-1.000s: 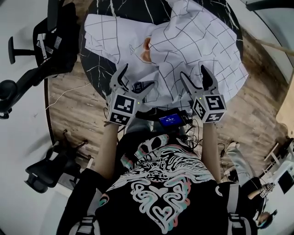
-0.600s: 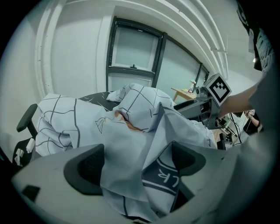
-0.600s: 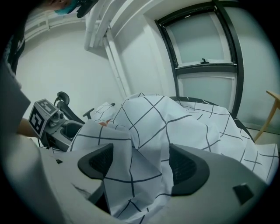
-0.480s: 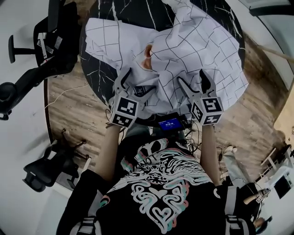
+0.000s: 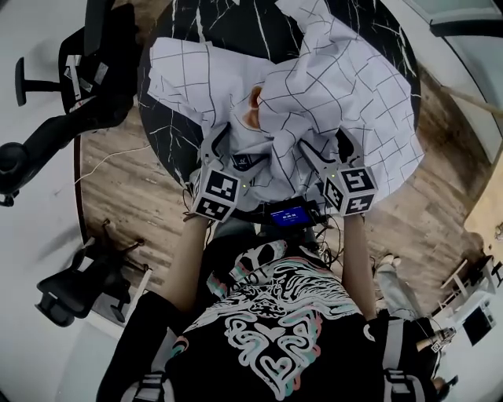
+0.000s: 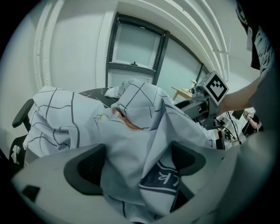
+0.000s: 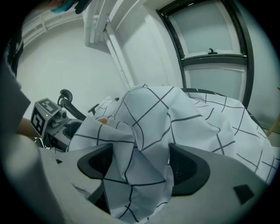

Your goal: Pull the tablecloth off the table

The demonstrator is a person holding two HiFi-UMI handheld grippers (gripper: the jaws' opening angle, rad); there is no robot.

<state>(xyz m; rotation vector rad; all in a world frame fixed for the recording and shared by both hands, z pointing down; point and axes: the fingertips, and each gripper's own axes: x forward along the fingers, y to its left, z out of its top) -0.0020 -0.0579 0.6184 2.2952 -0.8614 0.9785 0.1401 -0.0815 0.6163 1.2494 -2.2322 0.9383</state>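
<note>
A white tablecloth (image 5: 338, 86) with a dark grid lies crumpled on the round black marble table (image 5: 236, 20); an orange patch (image 5: 253, 98) shows in a fold. My left gripper (image 5: 232, 153) is at the cloth's near edge, open, with a fold bearing a dark label (image 6: 164, 177) lying loose between its pads (image 6: 87, 168). My right gripper (image 5: 330, 149) is further right at the same edge. Its jaws have just been opening and stand wide, with a bunch of cloth (image 7: 140, 175) between the pads (image 7: 186, 168). From each gripper view I can see the other: right gripper (image 6: 205, 94), left gripper (image 7: 46, 116).
Black office chairs stand left of the table (image 5: 86, 71) and at the lower left (image 5: 78, 290). A small device with a blue screen (image 5: 289, 213) sits at the person's waist, with cables around it. Wooden floor surrounds the table, and windows stand behind it.
Both grippers have edged further into the cloth's near edge, the right one slightly lower. The cloth heap has shifted a little and now covers the gap between the fingers.
</note>
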